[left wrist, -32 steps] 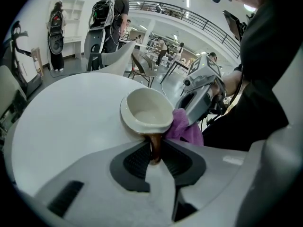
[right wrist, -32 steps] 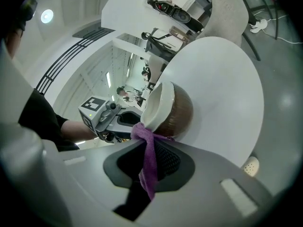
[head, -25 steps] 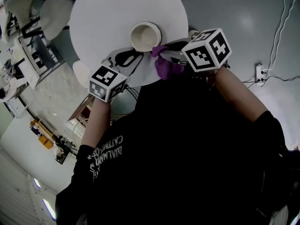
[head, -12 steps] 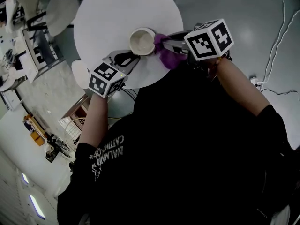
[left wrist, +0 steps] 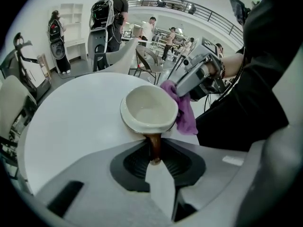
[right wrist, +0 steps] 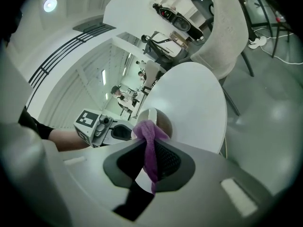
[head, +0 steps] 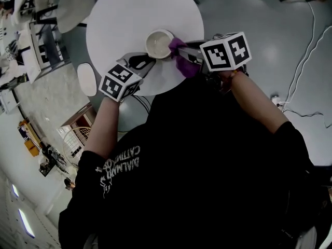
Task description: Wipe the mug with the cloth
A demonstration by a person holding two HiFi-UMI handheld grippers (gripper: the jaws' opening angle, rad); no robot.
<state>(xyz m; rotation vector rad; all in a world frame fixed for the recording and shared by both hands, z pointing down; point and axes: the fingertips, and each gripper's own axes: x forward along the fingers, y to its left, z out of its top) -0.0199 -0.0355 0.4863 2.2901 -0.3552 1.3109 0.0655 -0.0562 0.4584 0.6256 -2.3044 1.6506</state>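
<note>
cream mug (head: 159, 43), purple cloth (head: 184, 64) touching its side

Over the table (head: 119, 19), the cloth (head: 182, 61) touches the mug (head: 160, 43) on its right.

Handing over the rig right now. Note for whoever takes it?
Left gripper: shut on the handle of the mug, jaws just tightened slightly.
Right gripper: shut on the purple cloth, pressed against the mug's rim.
Mug stands on the round white table.
Done: contact made; how much is wiped, cannot tell.
Left: wipe around the mug, set things down.
</note>
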